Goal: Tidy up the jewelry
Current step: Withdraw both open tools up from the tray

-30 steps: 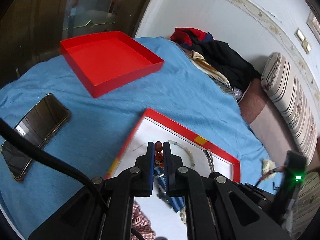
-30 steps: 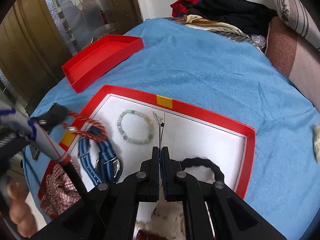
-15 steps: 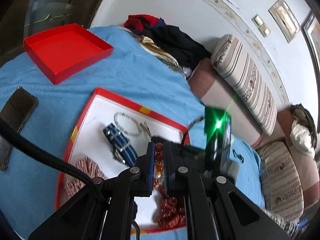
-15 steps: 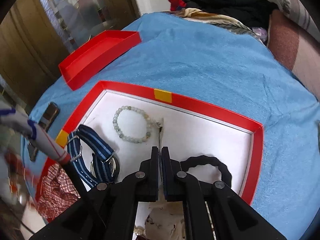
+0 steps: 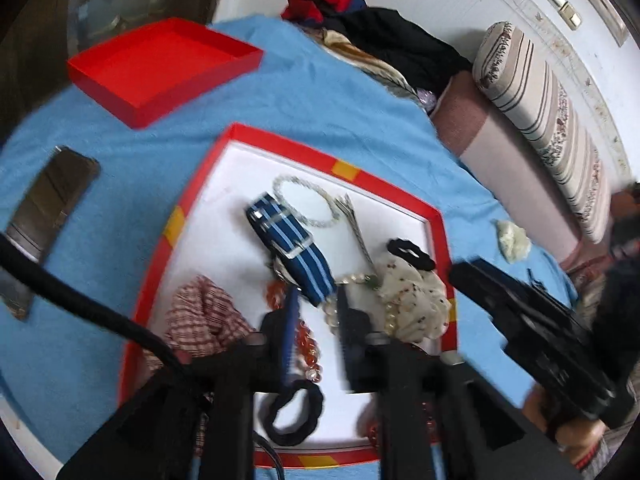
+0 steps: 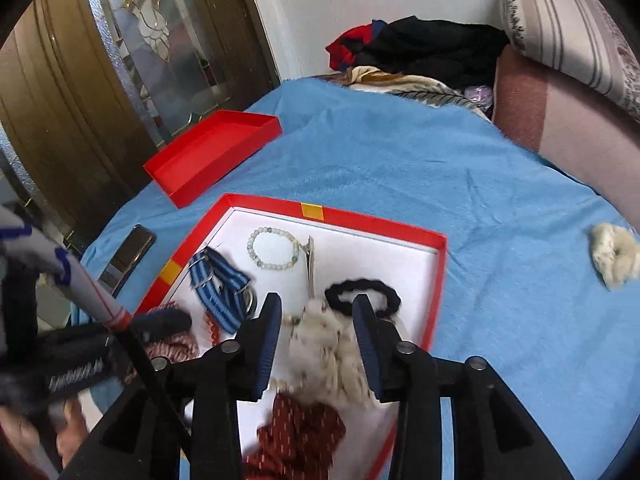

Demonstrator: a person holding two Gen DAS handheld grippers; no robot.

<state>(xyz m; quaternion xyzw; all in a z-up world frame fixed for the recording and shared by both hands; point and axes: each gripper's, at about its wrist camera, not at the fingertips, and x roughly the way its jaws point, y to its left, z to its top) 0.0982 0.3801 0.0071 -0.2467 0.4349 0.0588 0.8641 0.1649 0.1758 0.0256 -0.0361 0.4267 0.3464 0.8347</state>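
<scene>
A red-rimmed white tray [image 5: 280, 136] [image 6: 360, 220] lies on the blue cloth. In it lie a pale bead bracelet [image 6: 274, 248], a blue striped strap [image 5: 292, 244] [image 6: 218, 280], a metal hair clip [image 6: 311, 264], black hair ties [image 5: 294, 412] [image 6: 362, 292], a cream scrunchie [image 6: 332, 348], a checked scrunchie [image 5: 200, 316] and an orange bead bracelet [image 5: 306, 340]. My left gripper [image 5: 316, 316] is open above the orange beads, which lie in the tray. My right gripper [image 6: 318, 320] is open, empty, over the cream scrunchie.
An empty red lid [image 5: 160, 64] [image 6: 212, 152] sits at the far left. A phone [image 5: 44, 216] [image 6: 128, 252] lies left of the tray. A loose cream scrunchie [image 6: 616, 256] lies on the cloth at right. Clothes [image 6: 420, 48] and a striped cushion [image 5: 548, 120] are behind.
My left gripper opened and let go of the orange bead bracelet, which now lies in the tray. My right gripper opened too and drew back over the cream scrunchie.
</scene>
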